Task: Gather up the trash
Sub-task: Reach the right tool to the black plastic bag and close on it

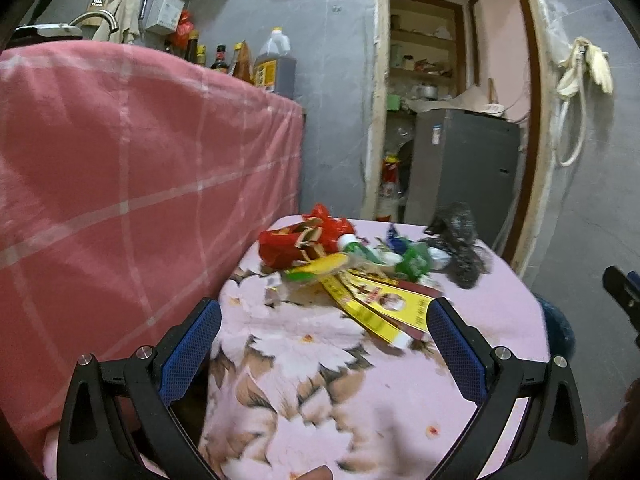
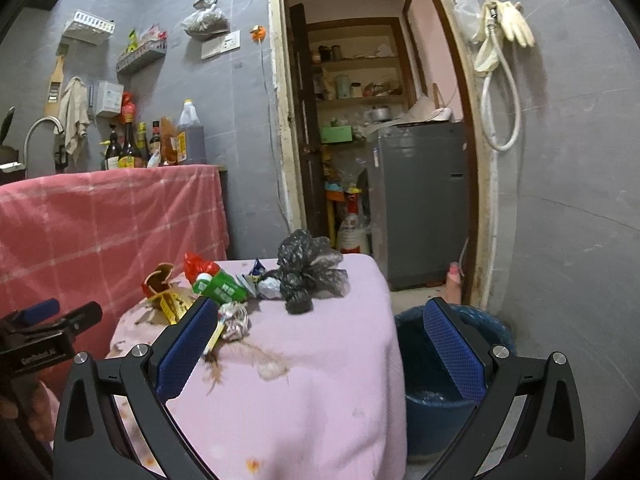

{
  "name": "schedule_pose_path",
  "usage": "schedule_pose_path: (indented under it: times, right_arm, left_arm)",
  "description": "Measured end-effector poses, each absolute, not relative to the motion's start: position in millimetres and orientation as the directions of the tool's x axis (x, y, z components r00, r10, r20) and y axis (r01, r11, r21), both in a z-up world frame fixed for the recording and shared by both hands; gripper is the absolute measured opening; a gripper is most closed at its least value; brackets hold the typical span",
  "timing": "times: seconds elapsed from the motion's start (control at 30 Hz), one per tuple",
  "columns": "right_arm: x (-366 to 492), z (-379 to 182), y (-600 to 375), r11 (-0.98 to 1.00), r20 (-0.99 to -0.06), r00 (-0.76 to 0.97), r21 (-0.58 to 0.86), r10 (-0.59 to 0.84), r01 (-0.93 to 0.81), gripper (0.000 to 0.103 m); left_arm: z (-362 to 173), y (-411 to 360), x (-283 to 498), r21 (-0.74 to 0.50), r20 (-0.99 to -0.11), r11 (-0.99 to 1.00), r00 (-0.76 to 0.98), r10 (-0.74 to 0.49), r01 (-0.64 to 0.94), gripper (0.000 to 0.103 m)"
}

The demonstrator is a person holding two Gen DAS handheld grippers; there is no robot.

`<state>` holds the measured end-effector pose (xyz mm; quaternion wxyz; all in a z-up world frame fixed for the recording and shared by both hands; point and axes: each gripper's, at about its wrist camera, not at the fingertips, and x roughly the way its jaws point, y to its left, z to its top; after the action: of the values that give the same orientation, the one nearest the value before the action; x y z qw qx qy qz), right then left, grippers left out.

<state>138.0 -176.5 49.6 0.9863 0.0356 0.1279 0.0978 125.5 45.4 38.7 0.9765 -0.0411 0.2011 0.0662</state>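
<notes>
A heap of trash lies on the far part of a small table under a pink flowered cloth (image 1: 320,380): a red wrapper (image 1: 296,240), yellow packets (image 1: 372,300), a green bottle (image 2: 222,286), a crumpled black bag (image 2: 308,272) and a foil wrapper (image 2: 234,320). My left gripper (image 1: 324,314) is open above the near half of the table, short of the yellow packets. My right gripper (image 2: 320,316) is open too, held over the table's right edge, its right finger above a blue bin (image 2: 432,392) on the floor. Nothing is between either pair of fingers.
A counter draped in pink checked cloth (image 1: 120,180) rises close on the left, with bottles (image 2: 128,144) on top. Behind the table a doorway opens onto a grey fridge (image 2: 420,200) and shelves. A hose and gloves (image 2: 500,40) hang on the grey wall at right.
</notes>
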Motion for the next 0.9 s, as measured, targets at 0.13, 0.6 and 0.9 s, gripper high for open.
schedule_pose_path:
  times: [0.13, 0.6, 0.9]
  right_arm:
    - [168, 52, -172, 0.975, -0.268, 0.938, 0.085, 0.222, -0.206, 0.103]
    - [293, 42, -121, 0.957, -0.492, 0.827, 0.050, 0.273, -0.286, 0.103]
    - [337, 26, -100, 0.955, -0.608, 0.757, 0.008, 0.240, -0.296, 0.098]
  left_arm:
    - [35, 59, 147, -0.017, -0.411, 0.984, 0.898, 0.155, -0.177, 0.101]
    - [15, 87, 216, -0.007, -0.540, 0.996, 0.839, 0.071, -0.089, 0.082]
    - [3, 95, 235, -0.034, -0.617, 0.999, 0.787, 0.005, -0.033, 0.044]
